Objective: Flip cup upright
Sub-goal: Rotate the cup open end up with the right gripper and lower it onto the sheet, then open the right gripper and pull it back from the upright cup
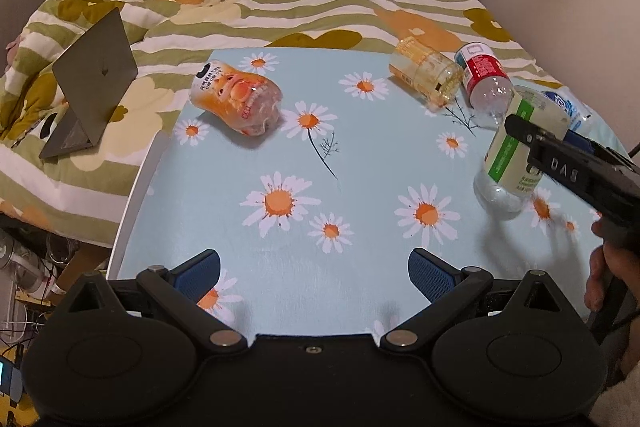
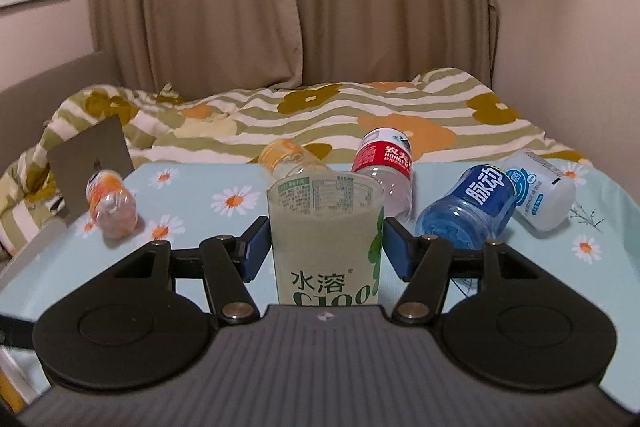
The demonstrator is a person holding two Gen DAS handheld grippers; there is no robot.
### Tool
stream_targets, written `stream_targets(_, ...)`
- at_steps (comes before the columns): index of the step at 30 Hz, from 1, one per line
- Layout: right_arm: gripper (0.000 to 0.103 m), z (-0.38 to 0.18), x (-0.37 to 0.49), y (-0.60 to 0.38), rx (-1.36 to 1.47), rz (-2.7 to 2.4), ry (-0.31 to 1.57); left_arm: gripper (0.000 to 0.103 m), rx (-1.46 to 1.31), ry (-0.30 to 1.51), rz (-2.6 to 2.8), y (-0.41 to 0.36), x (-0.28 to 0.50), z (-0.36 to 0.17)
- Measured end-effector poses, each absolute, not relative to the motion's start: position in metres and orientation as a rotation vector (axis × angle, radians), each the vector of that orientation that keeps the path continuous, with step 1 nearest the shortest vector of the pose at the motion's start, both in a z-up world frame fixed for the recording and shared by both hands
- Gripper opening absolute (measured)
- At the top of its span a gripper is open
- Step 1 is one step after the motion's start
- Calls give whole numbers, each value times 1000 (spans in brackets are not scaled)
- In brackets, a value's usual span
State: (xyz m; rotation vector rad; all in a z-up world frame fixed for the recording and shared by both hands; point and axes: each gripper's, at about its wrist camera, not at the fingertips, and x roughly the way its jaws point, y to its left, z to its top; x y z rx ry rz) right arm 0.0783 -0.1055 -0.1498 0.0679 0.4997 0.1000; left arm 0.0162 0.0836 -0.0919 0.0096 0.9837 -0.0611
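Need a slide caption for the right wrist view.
Right hand-held gripper holds a green-label cup upright above the daisy tablecloth; five cups lie tipped behind.

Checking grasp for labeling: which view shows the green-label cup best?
Right wrist: the green-label cup fills the centre, open end up, between the right gripper pads. Left wrist shows it small at the right edge, tilted, partly behind a finger.

Cup: translucent plastic cup cut from a drinks bottle, pale green-and-white label with green Chinese characters and "C100". Open rim up in the right wrist view; in the left wrist view the cup leans, rim toward the far side, clear ribbed base down, at the right part of the daisy-print bench. Whether the base touches the bench cannot be told. Held at mid-body between the blue pads of the right claw
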Motion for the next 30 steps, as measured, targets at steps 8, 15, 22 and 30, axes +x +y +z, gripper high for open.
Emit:
stream_targets(8,76,-151,64,-100,-5,134,530,102,28,994,-91,71,13,-92)
stream_targets(15,77,-147,64,-102,5,136,560,102,25,990,-90,67,8,-88)
stream_targets(22,103,-142,67,-104,17,127,596,102,54,979,-85,62,5,-83)
stream_targets(30,103,-116,57,-119,56,129,688,102,76,938,-84,51,-2,-66)
